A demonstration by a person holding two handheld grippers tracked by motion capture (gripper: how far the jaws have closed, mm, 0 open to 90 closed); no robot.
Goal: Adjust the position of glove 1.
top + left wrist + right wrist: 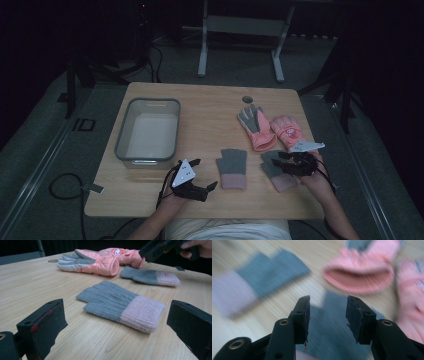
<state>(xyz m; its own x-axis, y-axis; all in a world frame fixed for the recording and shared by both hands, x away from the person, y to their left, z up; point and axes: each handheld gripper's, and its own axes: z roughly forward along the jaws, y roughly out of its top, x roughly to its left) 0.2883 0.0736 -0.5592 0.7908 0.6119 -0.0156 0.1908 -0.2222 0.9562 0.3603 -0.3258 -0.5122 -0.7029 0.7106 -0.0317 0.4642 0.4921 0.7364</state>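
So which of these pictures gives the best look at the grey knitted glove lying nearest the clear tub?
The left gripper view: the knitted glove lies sharp and close between its jaws, ribbing and pink cuff plain. The high view shows it small but whole. The right gripper view shows it blurred.

No text, brand, number or sign can be read anywhere. The pink padded glove (122, 255) near the table's far right corner carries a small printed motif, too small and blurred to make out.

Dim room. Grey carpeted floor (45, 150). Wooden table (210, 100); white metal frame (240, 30) behind; black cables (65, 187) left.
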